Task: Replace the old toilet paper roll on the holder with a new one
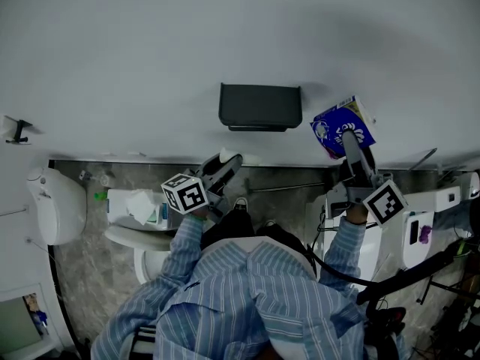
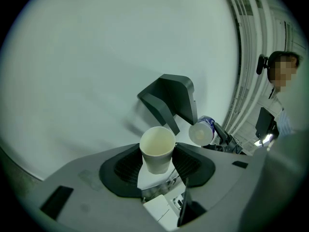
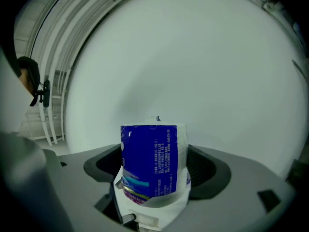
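Wall (image 1: pixel 150 51) | left fingers (image 2: pixel 120 170) grip tube (image 2: pixel 157 151) | right fingers (image 3: pixel 205 170) grip wrapped roll (image 3: pixel 149 161)

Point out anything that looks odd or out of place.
The new roll in the right claw is sealed in blue wrapping; it probably needs unwrapping before going on the holder. Nothing else stands out.

A plain pale wall (image 1: pixel 150 43) fills the space ahead of the fingers (image 1: pixel 231 160) of the left gripper (image 1: pixel 225 163) — evenly lit, bare. Below them lies a grey marbled floor (image 1: pixel 82 268); to their left stand a white toilet (image 1: pixel 124 237) and a rounded white container (image 1: pixel 56 205).
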The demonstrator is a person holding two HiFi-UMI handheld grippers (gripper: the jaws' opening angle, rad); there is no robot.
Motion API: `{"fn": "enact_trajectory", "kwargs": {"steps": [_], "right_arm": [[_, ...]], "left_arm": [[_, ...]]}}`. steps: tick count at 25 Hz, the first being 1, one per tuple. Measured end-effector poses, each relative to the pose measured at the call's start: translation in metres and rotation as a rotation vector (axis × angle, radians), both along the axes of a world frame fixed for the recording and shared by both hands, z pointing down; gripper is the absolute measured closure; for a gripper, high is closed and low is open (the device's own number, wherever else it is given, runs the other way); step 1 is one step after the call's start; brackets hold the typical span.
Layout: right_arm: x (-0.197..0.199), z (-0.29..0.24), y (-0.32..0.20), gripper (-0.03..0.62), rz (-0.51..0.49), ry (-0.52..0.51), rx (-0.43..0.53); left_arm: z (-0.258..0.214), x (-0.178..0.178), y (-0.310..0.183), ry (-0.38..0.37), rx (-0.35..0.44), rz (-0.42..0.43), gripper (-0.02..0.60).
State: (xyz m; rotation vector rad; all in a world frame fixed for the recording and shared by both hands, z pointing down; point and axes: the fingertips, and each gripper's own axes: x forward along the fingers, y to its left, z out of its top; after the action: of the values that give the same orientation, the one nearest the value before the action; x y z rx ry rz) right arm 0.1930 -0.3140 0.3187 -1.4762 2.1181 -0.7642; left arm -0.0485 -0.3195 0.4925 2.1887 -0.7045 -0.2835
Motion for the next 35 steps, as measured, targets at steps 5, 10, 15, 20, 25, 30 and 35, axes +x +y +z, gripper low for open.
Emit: {"fn": "enact_trajectory", "kwargs": {"steps": [5, 10, 15, 20, 25, 30, 35], "right_arm": [[0.001, 0.037, -0.006, 0.183, -0.024, -0.103, -0.08], [0.002, 0.06, -0.011, 0.183, -0.047, -0.185, -0.142], [0.008, 0.079, -0.014, 0.183, -0.015, -0.315, -0.169], [-0.002, 0.083, -0.023, 0.183, -0.006, -0.35, -0.166], [-0.014, 0.09, -0.031, 0.183, -0.008, -0.436, -0.186], [-0.021, 0.098, -0.037, 0.183, -0.009, -0.553, -0.199], [-0.023, 0.112, -0.041, 0.183, -0.003, -0.687, -0.208]], "left_arm": [[-0.004, 0.008, -0.001, -0.012, -0.003, 0.012, 0.391], [-0.014, 0.019, 0.002, -0.027, 0.002, 0.013, 0.391], [-0.012, 0.016, 0.005, -0.029, 0.006, -0.001, 0.391], [-0.011, 0.004, 0.004, -0.024, 0.008, -0.018, 0.391], [-0.01, -0.004, -0.001, -0.015, 0.009, -0.033, 0.391], [-0.008, -0.011, -0.006, -0.013, 0.005, -0.038, 0.391], [-0.004, -0.013, -0.008, -0.013, 0.006, -0.041, 0.391]]}}
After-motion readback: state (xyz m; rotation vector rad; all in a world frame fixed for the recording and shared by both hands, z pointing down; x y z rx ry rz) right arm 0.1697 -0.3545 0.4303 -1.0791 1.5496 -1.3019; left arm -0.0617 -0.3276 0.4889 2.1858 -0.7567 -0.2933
